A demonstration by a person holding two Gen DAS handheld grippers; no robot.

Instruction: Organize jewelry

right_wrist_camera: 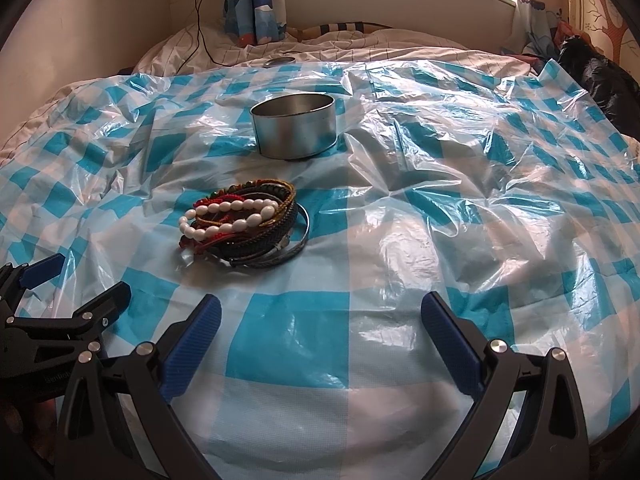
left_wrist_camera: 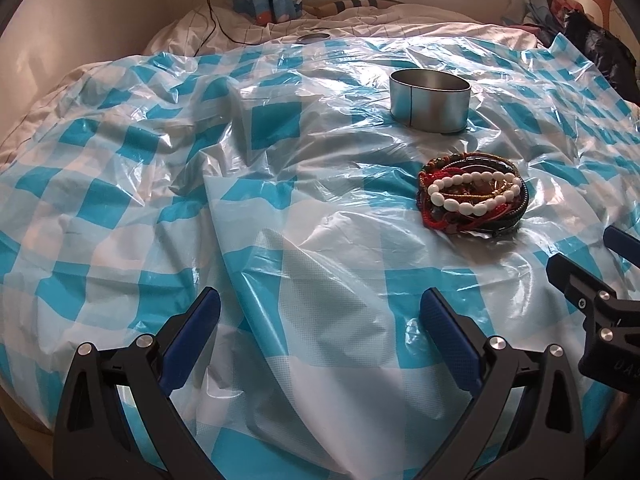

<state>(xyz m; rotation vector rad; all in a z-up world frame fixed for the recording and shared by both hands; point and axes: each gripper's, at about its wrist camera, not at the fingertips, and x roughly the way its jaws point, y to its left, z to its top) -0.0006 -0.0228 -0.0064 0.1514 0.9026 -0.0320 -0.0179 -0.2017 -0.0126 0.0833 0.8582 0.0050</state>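
Note:
A pile of bracelets (left_wrist_camera: pixel 472 196) lies on the blue and white checked plastic sheet (left_wrist_camera: pixel 320 280): white beads on top, red cord, dark and metal bands. It also shows in the right wrist view (right_wrist_camera: pixel 244 224). A round open metal tin (left_wrist_camera: pixel 430 100) stands behind the pile, also in the right wrist view (right_wrist_camera: pixel 296 126); what it holds is hidden. My left gripper (left_wrist_camera: pixel 320 312) is open and empty, near and left of the pile. My right gripper (right_wrist_camera: pixel 320 312) is open and empty, near and right of the pile. Each gripper shows at the edge of the other's view.
The sheet covers a bed with a rumpled white duvet (right_wrist_camera: pixel 360 52). A small round lid (right_wrist_camera: pixel 280 61) lies at the sheet's far edge. A black cable (right_wrist_camera: pixel 200 32) hangs from a wall socket. A dark bag (right_wrist_camera: pixel 596 76) sits at far right. Curtains hang behind.

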